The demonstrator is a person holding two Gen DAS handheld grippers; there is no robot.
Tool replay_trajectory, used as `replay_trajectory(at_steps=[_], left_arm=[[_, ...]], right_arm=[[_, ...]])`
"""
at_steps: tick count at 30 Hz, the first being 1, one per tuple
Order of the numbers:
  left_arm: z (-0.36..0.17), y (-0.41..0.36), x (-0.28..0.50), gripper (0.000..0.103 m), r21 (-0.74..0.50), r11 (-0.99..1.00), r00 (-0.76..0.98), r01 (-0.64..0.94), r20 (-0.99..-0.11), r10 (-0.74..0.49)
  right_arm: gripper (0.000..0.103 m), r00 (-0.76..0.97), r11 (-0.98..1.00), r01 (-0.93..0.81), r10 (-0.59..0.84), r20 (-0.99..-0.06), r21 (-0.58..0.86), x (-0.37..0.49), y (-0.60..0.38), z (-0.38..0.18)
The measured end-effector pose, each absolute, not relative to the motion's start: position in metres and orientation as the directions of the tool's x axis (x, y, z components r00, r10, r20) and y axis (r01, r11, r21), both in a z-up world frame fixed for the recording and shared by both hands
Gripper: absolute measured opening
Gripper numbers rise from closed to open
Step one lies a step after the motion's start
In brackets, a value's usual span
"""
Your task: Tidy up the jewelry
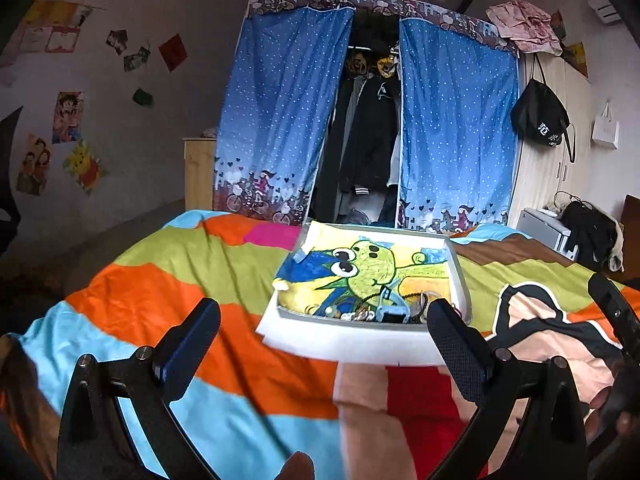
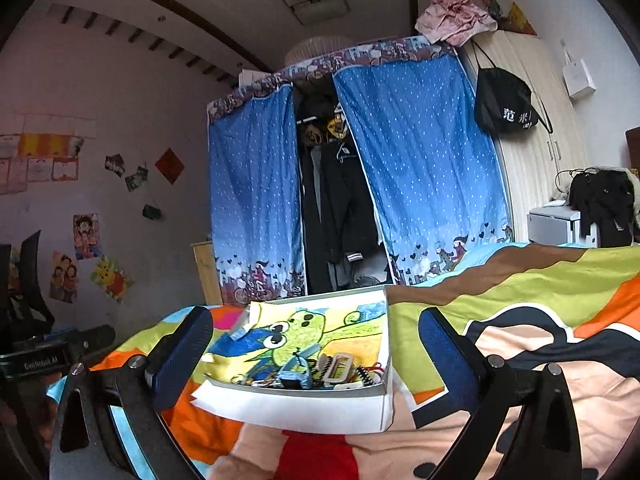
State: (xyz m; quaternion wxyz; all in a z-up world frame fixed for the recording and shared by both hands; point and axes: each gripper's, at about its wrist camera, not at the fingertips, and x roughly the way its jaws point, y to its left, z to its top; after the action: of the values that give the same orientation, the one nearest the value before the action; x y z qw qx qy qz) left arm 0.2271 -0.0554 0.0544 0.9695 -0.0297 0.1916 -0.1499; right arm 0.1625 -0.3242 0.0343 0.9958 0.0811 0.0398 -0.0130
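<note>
both tongs spread wide, pinching nothing: left tongs, right tongs, both hovering over the bed just short of the tray.

jewelry is all heaped in the tray's near edge, on top of the dragon drawing lining it. looks like clips, a pale buckle-type piece, beaded bits, cords — can't split items cleanly from here.

risks imo:
- pile is tangled, so pinching 1 piece prob drags neighbours out over the low rim onto the blanket, hard to spot on that busy print.
- tray sits on soft bedding, not a firm worktop. pressing down w/ either tongs could tip it and slide the heap.
- paper lining may lift or crease if a tip catches it, flicking small stuff.
- both tongs aimed at the same corner, so collision likely if they go in together.
- wardrobe curtain far behind, no issue.
</note>
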Motion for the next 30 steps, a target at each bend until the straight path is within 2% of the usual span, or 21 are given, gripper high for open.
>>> replay_trajectory(at_steps=[20, 30], left_arm=[[0.050, 0.003, 0.104, 0.101, -0.117, 0.966, 0.900, 0.229, -0.353, -0.256], [0.021, 0.016, 0.076, 0.101, -0.119, 0.974, 0.889, 0.194, -0.398, -0.226]], right_arm=[[0.103, 0.992, 0.989, 0.031, -0.013, -0.124, 0.142, 0.050, -0.261, 0.030], [0.103, 0.984, 0.994, 0.039, -0.020, -0.176, 0.105, 0.031, -0.245, 0.013]])
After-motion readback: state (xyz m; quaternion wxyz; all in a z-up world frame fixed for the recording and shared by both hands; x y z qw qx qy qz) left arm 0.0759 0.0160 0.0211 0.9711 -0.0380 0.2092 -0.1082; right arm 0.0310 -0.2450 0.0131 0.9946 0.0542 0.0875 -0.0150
